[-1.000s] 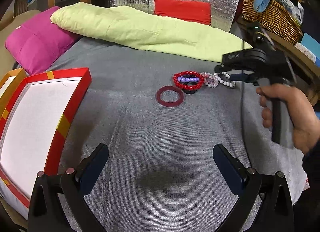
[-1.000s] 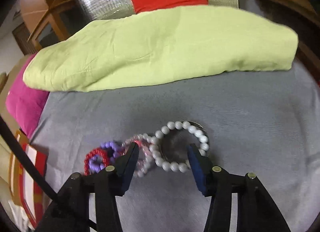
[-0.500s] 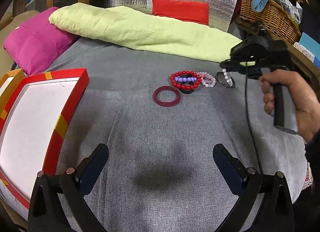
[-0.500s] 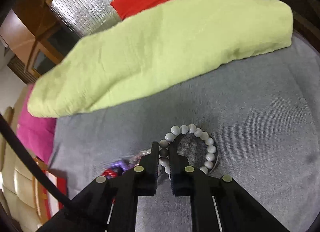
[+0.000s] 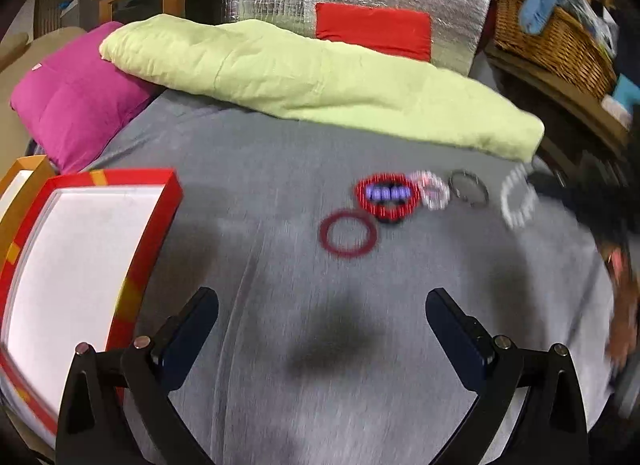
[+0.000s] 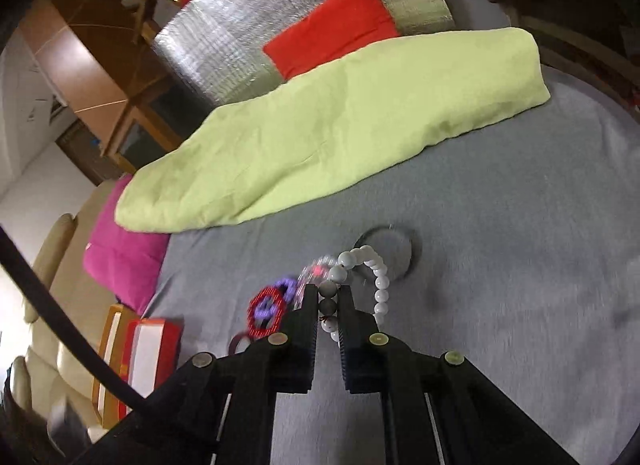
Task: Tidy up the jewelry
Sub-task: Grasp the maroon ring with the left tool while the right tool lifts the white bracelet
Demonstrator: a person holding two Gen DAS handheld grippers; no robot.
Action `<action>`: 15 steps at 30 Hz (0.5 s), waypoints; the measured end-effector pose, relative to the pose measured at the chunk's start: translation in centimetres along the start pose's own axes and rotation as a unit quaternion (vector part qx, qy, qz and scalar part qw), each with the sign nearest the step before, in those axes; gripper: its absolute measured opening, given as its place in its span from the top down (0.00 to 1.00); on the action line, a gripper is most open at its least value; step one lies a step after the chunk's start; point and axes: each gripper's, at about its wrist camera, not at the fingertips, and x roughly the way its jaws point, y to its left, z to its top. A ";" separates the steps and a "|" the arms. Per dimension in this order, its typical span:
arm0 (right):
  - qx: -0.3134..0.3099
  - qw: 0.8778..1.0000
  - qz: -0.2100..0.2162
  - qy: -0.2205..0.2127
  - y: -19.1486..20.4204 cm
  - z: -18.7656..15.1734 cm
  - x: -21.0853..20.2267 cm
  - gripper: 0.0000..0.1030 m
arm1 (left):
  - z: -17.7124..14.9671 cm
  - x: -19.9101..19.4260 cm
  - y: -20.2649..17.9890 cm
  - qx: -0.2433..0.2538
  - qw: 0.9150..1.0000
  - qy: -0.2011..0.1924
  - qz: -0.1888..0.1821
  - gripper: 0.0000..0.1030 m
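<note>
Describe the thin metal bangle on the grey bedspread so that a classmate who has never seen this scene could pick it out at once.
Start at the long pale-green cushion lying across the grey bedspread. In front of it runs a short row of bracelets; the metal bangle lies at its right end, beside the clear pinkish bead bracelet. It alone is a plain thin grey hoop with no beads.

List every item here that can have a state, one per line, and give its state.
right gripper: shut on the white bead bracelet
white bead bracelet: pinched, hanging off the bed
left gripper: open, holding nothing
red box: open, white inside, nothing seen in it
red bead bracelet: lying on the grey cover
dark red ring: lying flat, apart from the pile
metal bangle: lying flat
</note>
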 end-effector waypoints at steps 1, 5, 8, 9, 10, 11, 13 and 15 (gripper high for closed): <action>-0.005 1.000 0.003 -0.004 0.1 -0.7 -0.6 0.90 | 0.6 0.6 0.0 -0.004 1.000 0.006 -0.004 0.03; -0.010 1.000 0.012 -0.013 0.1 -2.5 -1.9 0.90 | 3.1 3.9 0.1 -0.017 0.999 0.050 -0.005 0.26; -0.012 1.000 0.017 -0.016 0.0 -3.4 -2.2 0.90 | 4.1 6.2 0.7 -0.044 0.996 0.079 -0.003 0.32; -0.011 1.000 0.020 -0.016 -0.1 -3.7 -2.3 0.90 | 4.3 6.8 0.6 -0.045 0.995 0.088 0.004 0.38; -0.010 1.000 0.022 -0.016 -0.1 -3.9 -2.3 0.90 | 4.2 7.4 0.6 -0.042 0.994 0.097 0.008 0.49; -0.010 1.000 0.024 -0.016 -0.1 -4.1 -2.3 0.90 | 4.2 8.1 0.4 -0.038 0.993 0.111 0.009 0.55; -0.009 0.999 0.028 -0.016 -0.1 -4.3 -2.2 0.90 | 3.8 9.5 0.3 -0.035 0.990 0.139 0.013 0.74; -0.011 0.999 0.031 -0.016 0.0 -4.4 -2.3 0.90 | 3.7 9.2 0.2 -0.028 0.991 0.130 0.022 0.96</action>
